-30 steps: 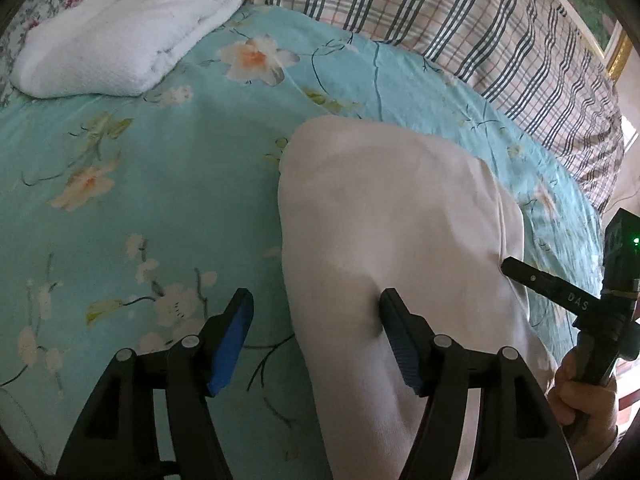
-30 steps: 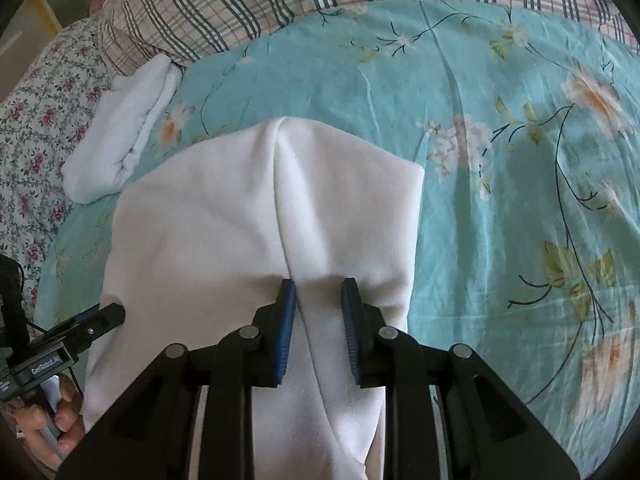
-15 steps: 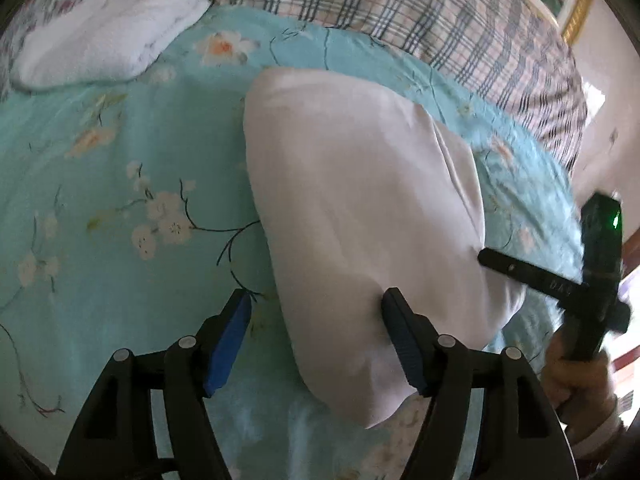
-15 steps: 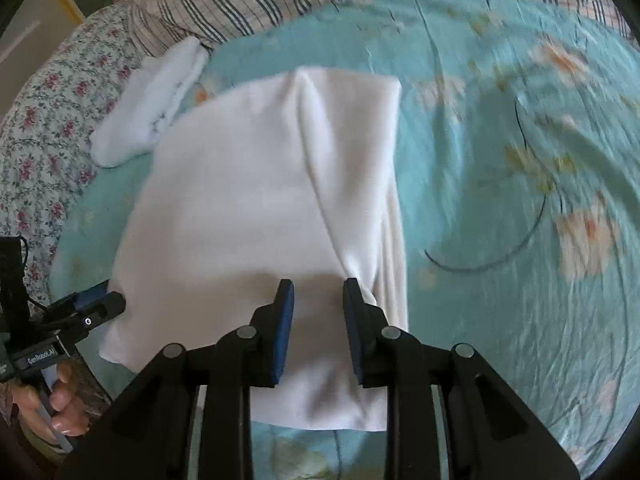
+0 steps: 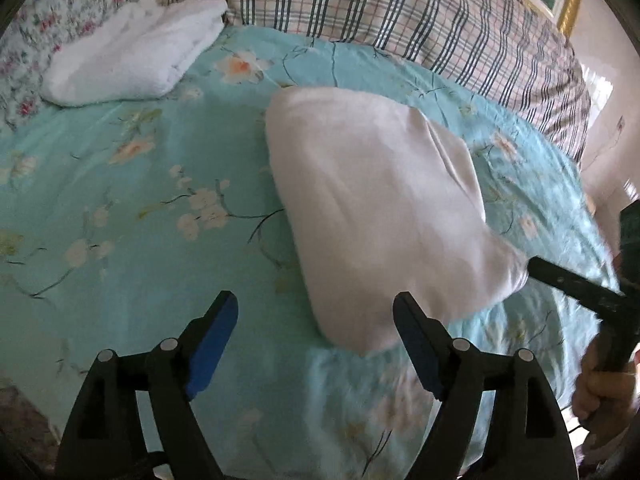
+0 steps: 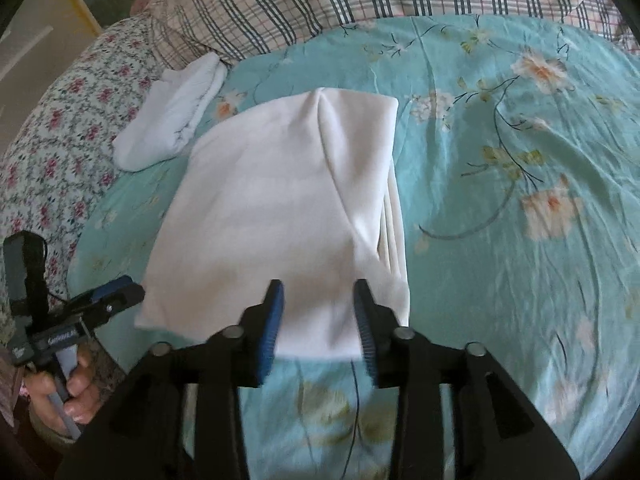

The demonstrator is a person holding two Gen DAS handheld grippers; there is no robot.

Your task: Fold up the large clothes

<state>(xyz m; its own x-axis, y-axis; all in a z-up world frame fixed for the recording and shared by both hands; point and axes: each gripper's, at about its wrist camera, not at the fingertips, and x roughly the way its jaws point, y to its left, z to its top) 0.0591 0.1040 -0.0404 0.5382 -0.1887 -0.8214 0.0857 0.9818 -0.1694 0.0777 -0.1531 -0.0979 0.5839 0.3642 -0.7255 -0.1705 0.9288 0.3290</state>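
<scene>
Soft daylight fills both fisheye views, brightest at a glaring patch, perhaps a window (image 5: 596,88), in the left view. Edges curve and darken into black corners. Motion blur smears the near bedsheet (image 6: 520,240); shadows stay faint.

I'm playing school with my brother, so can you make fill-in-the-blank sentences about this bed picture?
1. The folded white garment lies on a bedsheet whose main colour is ____.
2. The folded towel near the pillows is coloured ____.
3. The big pillow at the head of the bed has a ____ pattern.
4. The pads on the left gripper fingers are coloured ____.

Missing words: turquoise; white; plaid; blue
</scene>
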